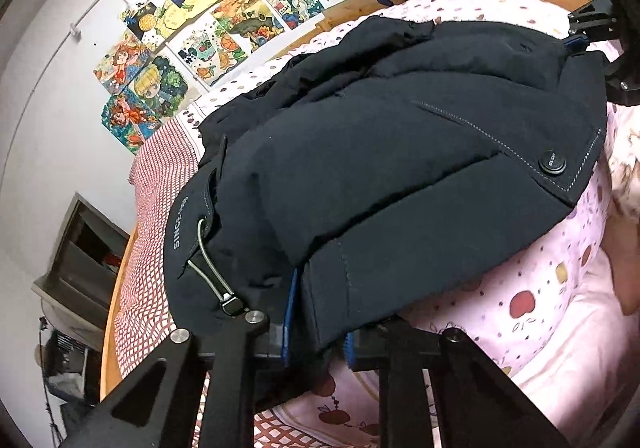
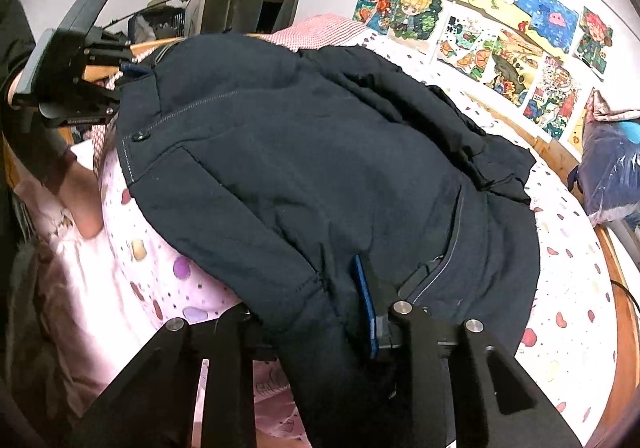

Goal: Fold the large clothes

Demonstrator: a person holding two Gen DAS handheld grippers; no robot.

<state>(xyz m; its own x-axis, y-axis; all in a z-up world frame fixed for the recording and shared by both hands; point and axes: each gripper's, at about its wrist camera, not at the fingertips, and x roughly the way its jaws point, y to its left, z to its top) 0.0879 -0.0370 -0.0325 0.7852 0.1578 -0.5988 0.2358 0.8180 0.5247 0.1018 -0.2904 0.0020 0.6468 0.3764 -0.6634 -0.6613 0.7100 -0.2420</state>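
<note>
From the left wrist view, a dark navy padded jacket lies bulked across a bed, covering the middle of the picture from about nine o'clock to three o'clock. The left tongs sit at six o'clock, clenched on the jacket's near hem: the cloth bunches between the two blue pads and hangs over the black linkage. Just beside them, toward seven o'clock, a grey elastic drawcord with a toggle loops out of an eyelet next to printed white lettering. A round black snap button sits on a stitched flap toward three o'clock. At two o'clock the right tongs meet the far corner of the jacket, a blue pad showing at the cloth. The bed carries a pink quilt printed with fruit at four o'clock and a red checked sheet at nine o'clock. Colourful drawings are stuck on the white wall at eleven o'clock.

From the right wrist view, the same jacket fills the centre, its upper layers rumpled toward two o'clock. The right tongs at six o'clock are clenched on a fold of hem, one blue pad pressed into the fabric beside a zip edge. At ten o'clock the left tongs hold the opposite corner, raised off the quilt. A sleeve and hand show at nine o'clock. A plastic-wrapped blue bundle rests at three o'clock.
</note>
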